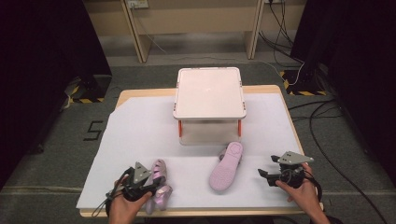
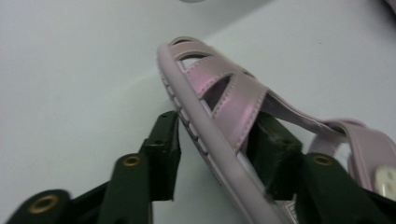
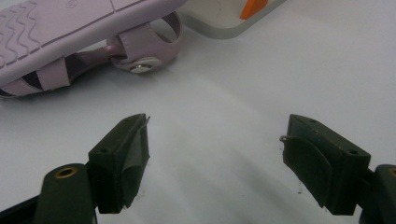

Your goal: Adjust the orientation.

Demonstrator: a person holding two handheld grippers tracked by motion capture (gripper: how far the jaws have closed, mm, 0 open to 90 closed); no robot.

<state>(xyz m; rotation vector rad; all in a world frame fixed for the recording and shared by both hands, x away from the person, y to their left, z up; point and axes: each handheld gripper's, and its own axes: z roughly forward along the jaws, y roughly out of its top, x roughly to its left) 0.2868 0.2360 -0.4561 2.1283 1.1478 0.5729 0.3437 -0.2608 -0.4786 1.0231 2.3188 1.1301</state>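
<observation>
The table is covered in white, a stand set at its back. One sandal is gripped by the left gripper; the right gripper is held open, near the upturned sandal.

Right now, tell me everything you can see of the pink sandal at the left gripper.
The pink sandal is a small shoe with a shiny pearly upper of crossing straps that leave open slots, a pale stitched sole rim and an ankle strap with a round fastener. It lies near the table's front edge on the white sheet. The left gripper straddles its side: one jaw outside the sole, the other inside under the straps. Whether the pads press yet I cannot tell.
</observation>
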